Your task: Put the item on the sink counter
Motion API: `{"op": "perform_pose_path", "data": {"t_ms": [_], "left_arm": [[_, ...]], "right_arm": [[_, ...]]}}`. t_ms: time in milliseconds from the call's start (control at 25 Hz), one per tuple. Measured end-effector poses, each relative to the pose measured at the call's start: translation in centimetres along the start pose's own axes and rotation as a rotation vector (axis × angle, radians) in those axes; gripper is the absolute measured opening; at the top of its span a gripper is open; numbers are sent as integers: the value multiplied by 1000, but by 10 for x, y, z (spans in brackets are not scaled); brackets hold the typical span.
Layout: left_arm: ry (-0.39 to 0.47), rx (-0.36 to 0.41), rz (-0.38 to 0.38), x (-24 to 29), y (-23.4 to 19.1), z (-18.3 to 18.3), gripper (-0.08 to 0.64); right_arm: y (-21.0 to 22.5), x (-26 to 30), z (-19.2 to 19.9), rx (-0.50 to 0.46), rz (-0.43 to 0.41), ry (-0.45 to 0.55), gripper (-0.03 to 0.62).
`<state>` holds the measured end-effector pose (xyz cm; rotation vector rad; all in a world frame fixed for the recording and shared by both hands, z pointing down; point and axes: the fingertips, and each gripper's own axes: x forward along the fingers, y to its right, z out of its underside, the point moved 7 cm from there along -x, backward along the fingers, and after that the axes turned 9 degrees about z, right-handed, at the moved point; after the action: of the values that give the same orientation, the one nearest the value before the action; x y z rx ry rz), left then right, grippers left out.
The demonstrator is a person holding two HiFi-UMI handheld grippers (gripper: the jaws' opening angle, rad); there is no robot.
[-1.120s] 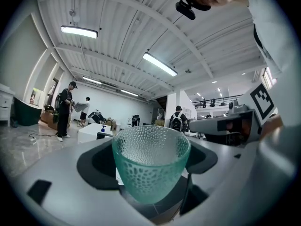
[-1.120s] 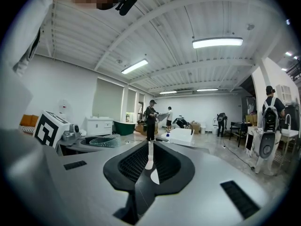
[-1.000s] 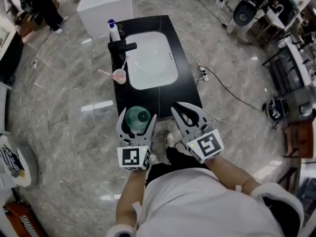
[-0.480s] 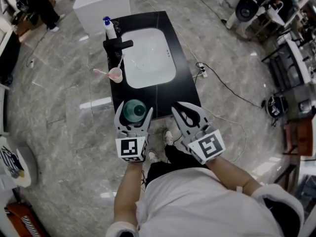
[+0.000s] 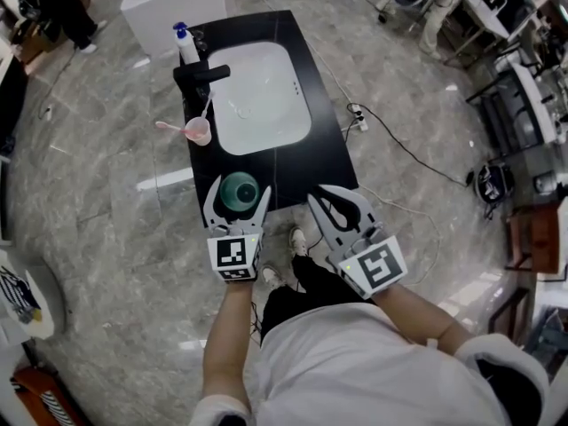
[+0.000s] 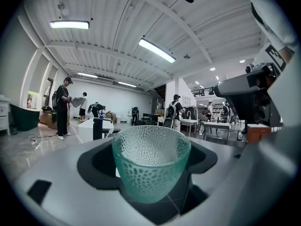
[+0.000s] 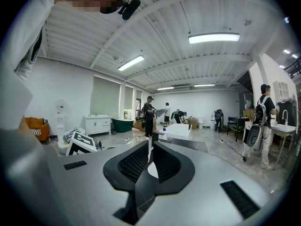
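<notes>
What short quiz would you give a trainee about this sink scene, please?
1. True or false: the right tongs hold the green glass cup.
2. In the head view, the pink cup stands: A) left of the white basin; B) inside it; C) right of it.
3. Fill the gap: the bottle with the blue pump stands beside the black ____.
Key: 1 false, since the left tongs are closed on the cup and the right tongs are shut and empty; 2 A; 3 faucet.
</notes>
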<state>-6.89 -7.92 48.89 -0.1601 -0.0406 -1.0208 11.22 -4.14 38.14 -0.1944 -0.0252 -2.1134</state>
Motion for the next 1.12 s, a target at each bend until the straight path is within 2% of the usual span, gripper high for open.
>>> {"op": "perform_pose_path", "data": {"t_ms": [1120], "left_arm": [[-124,-26,28,55,-25,83,391]], "right_arm": [[-3,25,29,25,-15,-90,54]]}}
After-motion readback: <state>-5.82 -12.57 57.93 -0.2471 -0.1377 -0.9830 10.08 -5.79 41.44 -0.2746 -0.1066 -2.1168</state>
